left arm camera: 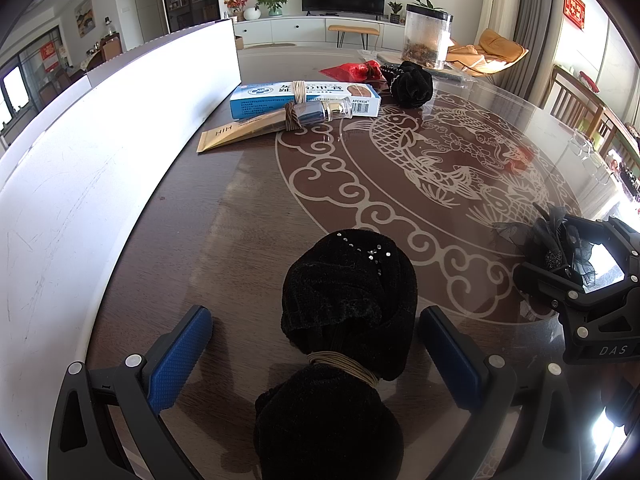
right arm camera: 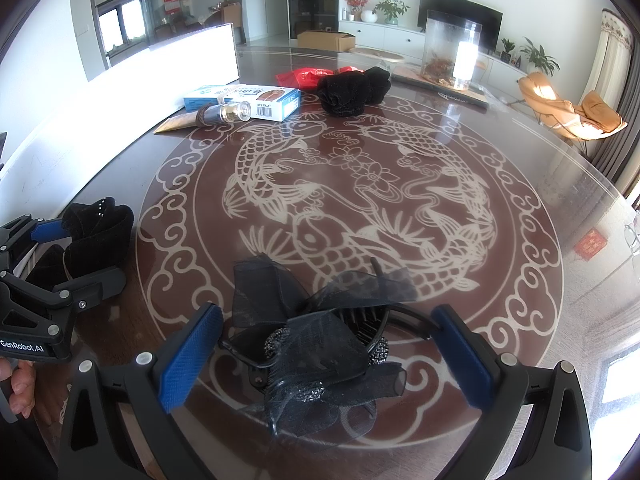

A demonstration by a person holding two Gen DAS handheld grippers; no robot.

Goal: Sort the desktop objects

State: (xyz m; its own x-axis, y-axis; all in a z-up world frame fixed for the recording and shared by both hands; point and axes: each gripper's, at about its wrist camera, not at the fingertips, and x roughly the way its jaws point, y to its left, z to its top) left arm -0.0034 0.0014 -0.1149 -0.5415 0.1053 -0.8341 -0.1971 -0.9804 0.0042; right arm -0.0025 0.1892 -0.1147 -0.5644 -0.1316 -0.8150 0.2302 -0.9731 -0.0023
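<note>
My left gripper (left arm camera: 316, 332) is open, its blue pads on either side of a black velvet scrunchie (left arm camera: 348, 300) tied with a beige band (left arm camera: 344, 364); it lies on the table. It also shows in the right wrist view (right arm camera: 100, 232). My right gripper (right arm camera: 328, 340) is open around a black mesh bow hair clip (right arm camera: 320, 340) with glitter beads, which rests on the table. The clip also shows in the left wrist view (left arm camera: 556, 240).
A white box wall (left arm camera: 100, 152) runs along the left. At the far side lie a blue-white carton (left arm camera: 304, 98), a small glass bottle (left arm camera: 320, 114), a gold sachet (left arm camera: 228, 136), another black scrunchie (left arm camera: 412, 82), a red packet (left arm camera: 352, 72) and a clear jar (left arm camera: 426, 36).
</note>
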